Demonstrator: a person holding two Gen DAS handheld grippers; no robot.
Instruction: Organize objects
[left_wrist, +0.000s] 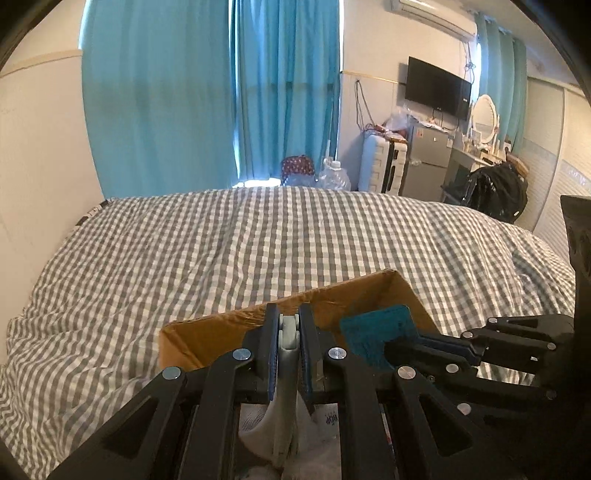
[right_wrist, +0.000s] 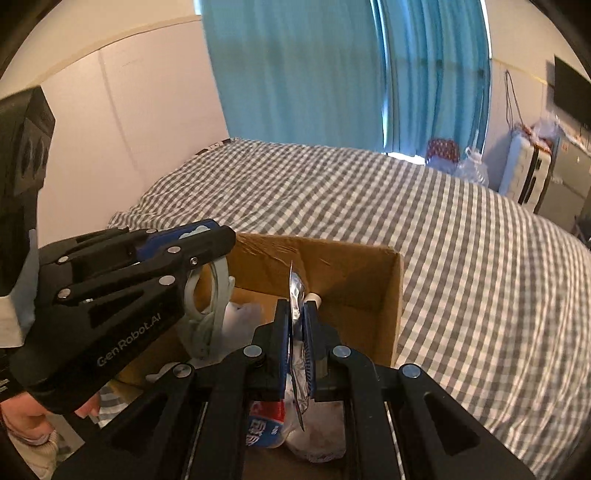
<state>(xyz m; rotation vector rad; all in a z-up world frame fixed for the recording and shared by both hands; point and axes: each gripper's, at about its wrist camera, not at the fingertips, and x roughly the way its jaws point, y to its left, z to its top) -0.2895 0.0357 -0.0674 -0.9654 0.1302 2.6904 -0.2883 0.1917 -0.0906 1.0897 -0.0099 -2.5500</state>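
An open cardboard box (left_wrist: 207, 336) (right_wrist: 354, 273) sits on the checked bed. My left gripper (left_wrist: 289, 325) is shut on a pale grey plastic clip-like object (left_wrist: 288, 347) and holds it over the box; in the right wrist view the left gripper (right_wrist: 207, 236) shows at left with the grey looped object (right_wrist: 214, 291) hanging from it. My right gripper (right_wrist: 296, 310) is shut on a flat packet with a silver side (right_wrist: 297, 295) over the box; in the left wrist view the right gripper (left_wrist: 391, 347) holds that packet, teal side showing (left_wrist: 373, 328). A wrapper and white items (right_wrist: 266, 424) lie in the box.
The grey-and-white checked bedspread (left_wrist: 258, 240) spreads beyond the box. A white wall (left_wrist: 37, 147) is on the left, blue curtains (left_wrist: 207, 92) behind. A suitcase (left_wrist: 384, 162), fridge, TV and dresser stand at far right.
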